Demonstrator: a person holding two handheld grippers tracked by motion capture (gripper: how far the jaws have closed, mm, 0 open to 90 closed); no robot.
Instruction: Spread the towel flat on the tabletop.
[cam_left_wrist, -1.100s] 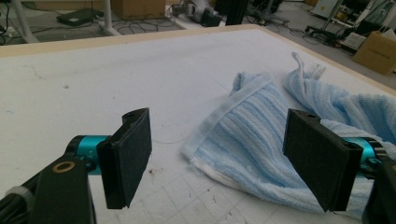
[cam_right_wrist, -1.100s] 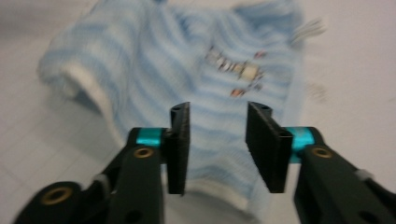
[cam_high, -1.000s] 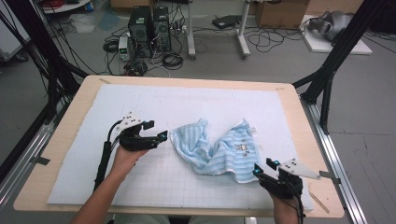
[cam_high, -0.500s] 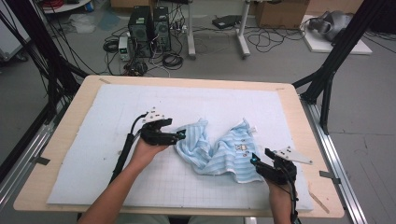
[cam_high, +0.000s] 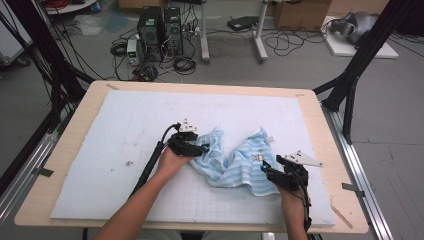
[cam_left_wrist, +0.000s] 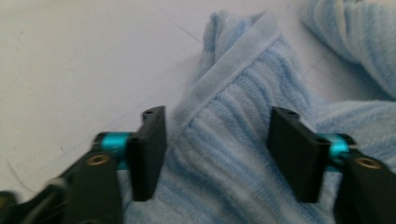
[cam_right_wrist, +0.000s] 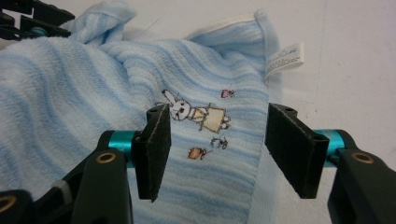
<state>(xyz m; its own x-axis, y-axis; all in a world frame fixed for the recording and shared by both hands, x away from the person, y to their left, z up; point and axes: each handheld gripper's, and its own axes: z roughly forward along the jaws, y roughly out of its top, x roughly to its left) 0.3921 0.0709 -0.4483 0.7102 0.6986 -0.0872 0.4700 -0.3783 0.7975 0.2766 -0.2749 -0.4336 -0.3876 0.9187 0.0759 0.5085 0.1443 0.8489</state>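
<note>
One towel (cam_high: 235, 161), light blue with paler stripes, crumpled on the white mat (cam_high: 115, 145) of the worktop (cam_high: 65, 150). Two tongs, one per hand. One white label (cam_right_wrist: 285, 57) on the towel's hem, one small rabbit print (cam_right_wrist: 194, 112) on its face.

Left tongs (cam_high: 200, 148): at the towel's left edge, tips over the cloth. In the left gripper view a fold of towel with a flat hem band (cam_left_wrist: 224, 79) runs up between the two jaws. Jaws have just been closing, with towel between them, but they stand apart, a clear gap on both sides; pads (cam_left_wrist: 148, 149) not pressing the cloth as far as visible.

Right tongs (cam_high: 266, 170): at the towel's lower right corner, near the front edge of the mat. In the right gripper view the towel lies under and between the jaws, rabbit print just ahead of the left jaw, the towel's edge running down near the right jaw, label farther ahead on the right. Jaws apart, not clamped; cloth passes between them without being pinched.

Towel spans the space between the two tongs, bunched in the middle, one peak rising beyond each of the tongs. Left tongs also show in the right gripper view's upper left corner (cam_right_wrist: 32, 18), at the far side of the towel.

Off the worktop, beyond it: two computer towers (cam_high: 160, 25) on the floor, cables around them.
</note>
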